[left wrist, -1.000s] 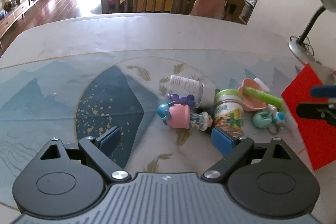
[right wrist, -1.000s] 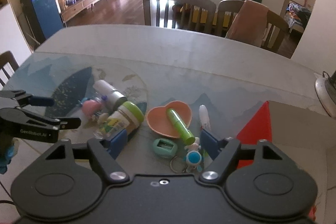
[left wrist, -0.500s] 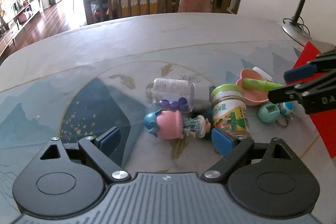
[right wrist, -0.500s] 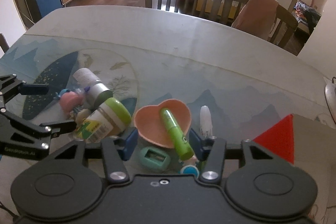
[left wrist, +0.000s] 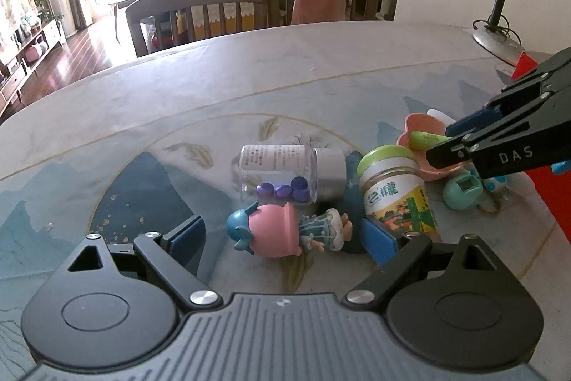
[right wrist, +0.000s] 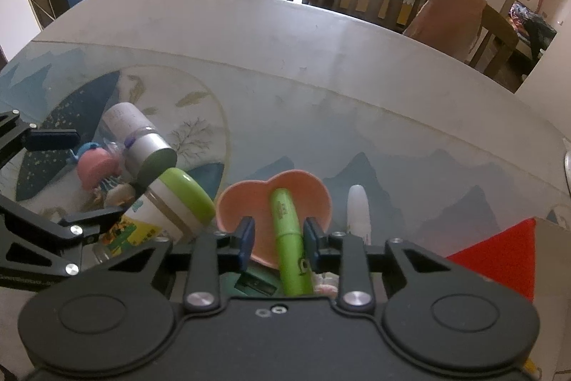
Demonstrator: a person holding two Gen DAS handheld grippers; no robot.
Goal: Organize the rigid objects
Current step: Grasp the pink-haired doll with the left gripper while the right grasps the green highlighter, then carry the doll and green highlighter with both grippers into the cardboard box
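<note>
A green marker lies across a pink heart-shaped dish. My right gripper straddles the marker and its jaws are closing; a gap still shows at the left pad. In the left wrist view my left gripper stands open low over the table, with a pink-hatted doll lying between its fingers, untouched. Behind the doll lie a clear pill bottle and a green-lidded jar, both on their sides.
A white tube lies right of the dish. A teal toy with a keyring sits beside the jar. A red box stands at the right, a desk lamp behind it. Chairs line the table's far edge.
My right gripper came down over the dish and its jaws narrowed around the green marker. My left gripper moved in low, so the doll now lies between its fingers.
</note>
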